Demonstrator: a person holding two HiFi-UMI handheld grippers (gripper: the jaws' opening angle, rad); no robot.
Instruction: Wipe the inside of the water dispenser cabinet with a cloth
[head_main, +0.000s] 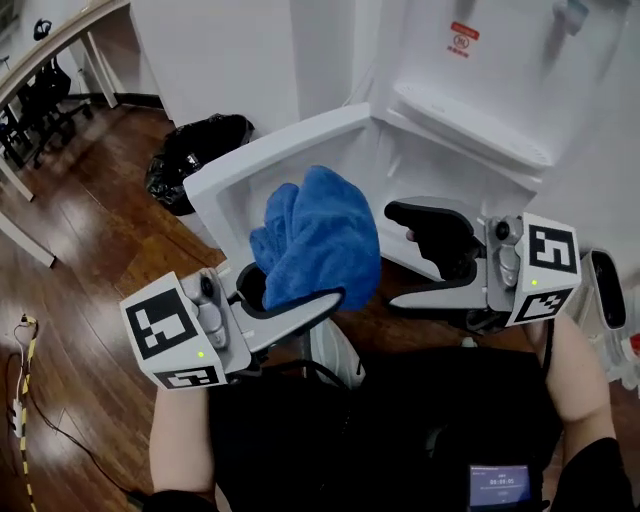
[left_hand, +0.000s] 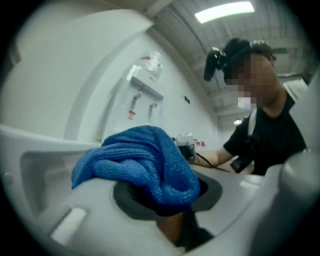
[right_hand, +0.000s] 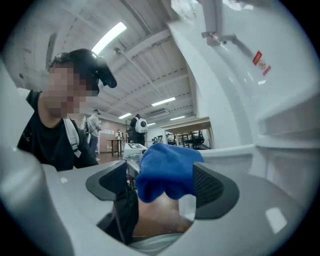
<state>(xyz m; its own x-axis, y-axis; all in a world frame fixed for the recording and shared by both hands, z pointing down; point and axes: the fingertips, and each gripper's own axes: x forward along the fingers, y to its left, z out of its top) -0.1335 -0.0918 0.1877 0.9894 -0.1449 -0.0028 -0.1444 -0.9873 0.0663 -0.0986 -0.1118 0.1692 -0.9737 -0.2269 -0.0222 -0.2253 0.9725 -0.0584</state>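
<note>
Well, blue cloth (head_main: 318, 235), red sticker (head_main: 460, 38) (illegible)

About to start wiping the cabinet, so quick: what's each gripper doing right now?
Left gripper: closed on the blue cloth.
Right gripper: open, gripping nothing.

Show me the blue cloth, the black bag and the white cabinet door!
blue cloth (head_main: 318, 235): head view, middle of the bunched fabric.
black bag (head_main: 195, 155): head view, middle of the crumpled plastic.
cabinet door (head_main: 262, 158): head view, its bare white face.
</note>
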